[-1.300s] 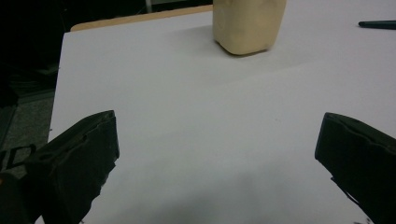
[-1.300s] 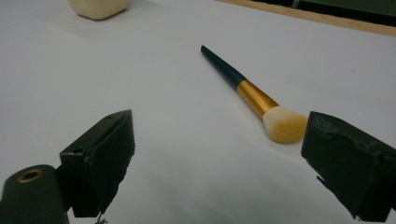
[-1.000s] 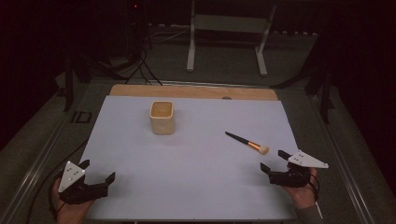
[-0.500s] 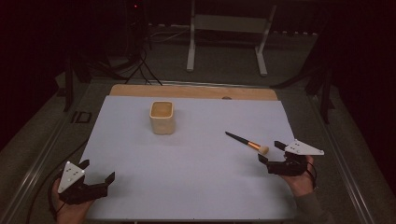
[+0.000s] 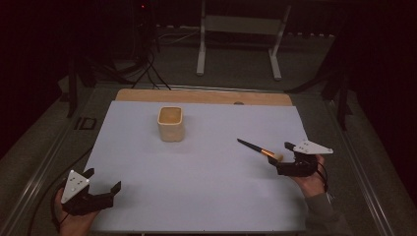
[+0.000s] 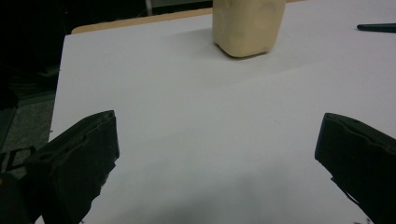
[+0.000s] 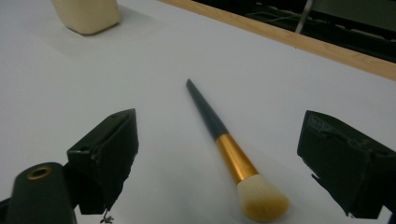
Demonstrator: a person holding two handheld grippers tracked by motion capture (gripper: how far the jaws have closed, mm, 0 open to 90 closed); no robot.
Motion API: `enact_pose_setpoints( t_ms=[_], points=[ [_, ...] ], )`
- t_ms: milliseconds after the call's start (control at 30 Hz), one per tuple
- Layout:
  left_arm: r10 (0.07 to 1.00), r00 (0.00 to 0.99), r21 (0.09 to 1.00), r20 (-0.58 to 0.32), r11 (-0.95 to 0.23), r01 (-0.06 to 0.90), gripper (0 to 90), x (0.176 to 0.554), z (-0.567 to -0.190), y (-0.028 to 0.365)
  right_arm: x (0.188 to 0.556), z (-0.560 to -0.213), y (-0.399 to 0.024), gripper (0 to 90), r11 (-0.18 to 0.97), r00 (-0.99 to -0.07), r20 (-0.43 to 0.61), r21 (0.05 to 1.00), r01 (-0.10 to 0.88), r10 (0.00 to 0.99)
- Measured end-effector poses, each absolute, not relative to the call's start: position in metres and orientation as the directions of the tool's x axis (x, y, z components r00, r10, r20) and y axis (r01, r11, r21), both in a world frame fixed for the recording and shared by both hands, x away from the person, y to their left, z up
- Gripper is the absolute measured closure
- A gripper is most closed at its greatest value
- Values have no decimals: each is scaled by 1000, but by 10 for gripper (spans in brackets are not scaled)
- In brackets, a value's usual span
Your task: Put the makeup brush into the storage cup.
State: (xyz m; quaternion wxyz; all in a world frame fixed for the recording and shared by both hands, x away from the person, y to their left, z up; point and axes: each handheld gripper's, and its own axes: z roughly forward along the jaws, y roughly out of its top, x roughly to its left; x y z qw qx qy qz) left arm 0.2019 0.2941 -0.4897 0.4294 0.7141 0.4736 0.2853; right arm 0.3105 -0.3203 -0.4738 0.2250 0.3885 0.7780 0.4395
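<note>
At the near left corner of the white sheet (image 5: 206, 196), the left gripper (image 5: 101, 189) is held with its jaws spread wide and nothing between them. Farther back, a cream cup (image 5: 171, 124) is seen standing upright. To the right, a makeup brush (image 5: 259, 149) lies flat, its bristle head toward the right gripper (image 5: 279, 164), whose jaws are parted on either side of the bristles, apparently without touching.

My desk (image 5: 147, 196) is covered with a white sheet. On it I see 1 cream cup (image 5: 171, 124) standing upright. 1 makeup brush (image 5: 258, 149) lies flat, well apart from it.
</note>
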Motion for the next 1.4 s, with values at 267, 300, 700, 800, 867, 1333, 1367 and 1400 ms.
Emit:
enact_pose_setpoints(
  t_ms=[267,300,700,800,867,1333,1367,1400],
  points=[
    [920,391,884,-1,-182,431,9,202,-490,294,324,-468,-322,122,335,-601,-28,851,405,799],
    [921,391,883,0,-183,431,9,202,-490,294,328,-464,-321,122,346,-602,-41,849,400,798],
    [919,393,884,0,-183,430,9,202,-490,294,352,-458,-324,115,365,-624,-34,835,411,781],
    [919,393,884,0,-184,430,9,202,-490,294,355,-459,-324,114,367,-624,-34,833,414,781],
    [919,393,884,0,-184,430,9,202,-490,293,358,-459,-324,114,367,-625,-31,831,417,780],
    [918,398,884,0,-186,429,9,202,-490,293,374,-456,-322,115,406,-639,-39,801,440,768],
    [917,398,884,0,-186,429,9,202,-490,293,374,-456,-322,115,411,-642,-39,798,441,765],
    [918,398,884,0,-186,430,9,202,-490,293,375,-456,-322,115,416,-644,-40,794,444,764]
  ],
)
